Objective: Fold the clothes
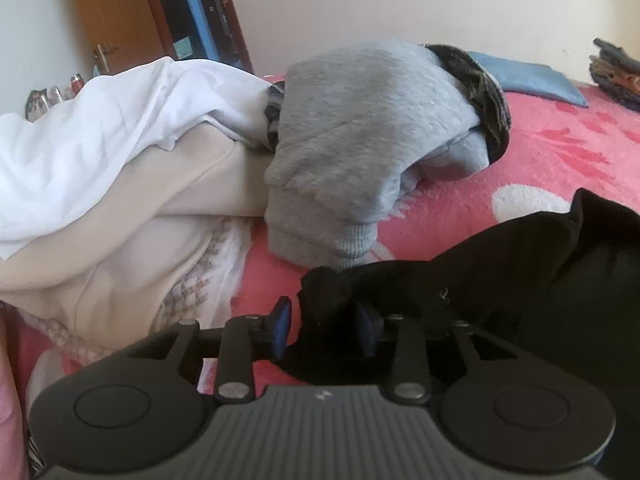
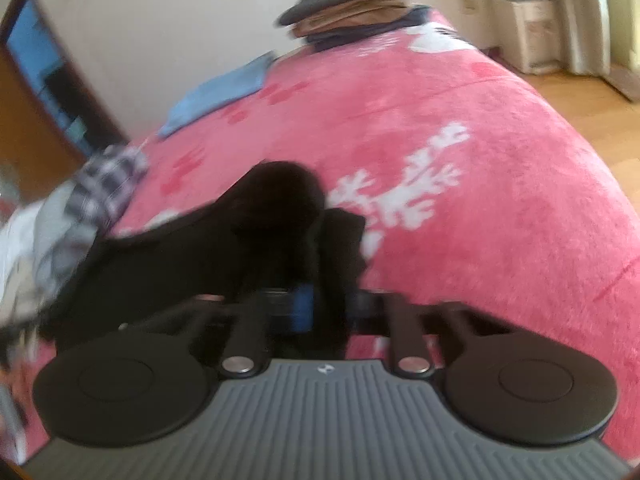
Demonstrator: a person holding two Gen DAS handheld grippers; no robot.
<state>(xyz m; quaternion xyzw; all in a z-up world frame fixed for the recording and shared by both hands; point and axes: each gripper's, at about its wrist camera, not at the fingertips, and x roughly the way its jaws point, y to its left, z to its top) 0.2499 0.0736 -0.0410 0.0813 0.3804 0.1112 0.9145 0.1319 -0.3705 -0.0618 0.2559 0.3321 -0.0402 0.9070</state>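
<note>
Black garment (image 1: 500,292) lying on pink blanket (image 1: 540,160); left gripper (image 1: 326,316) and right gripper (image 2: 328,304) both pinching its fabric, grey sweatshirt (image 1: 360,140) at 12 o'clock.

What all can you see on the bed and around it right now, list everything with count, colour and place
black garment: one, black, on the blanket, pinched by both grippers
grey sweatshirt: one, grey, heaped mid-bed
white cloth: one, white, on the left pile
cream garment: one, beige, under the white cloth
plaid garment: one, black-and-white, under the sweatshirt
blue cloth: one, blue, flat near the wall
folded stack: one, dark and brown, far corner of the bed
blanket: one, pink with white pattern, covering the bed
door: one, brown, ajar
left gripper: shut on fabric
right gripper: shut on fabric
</note>
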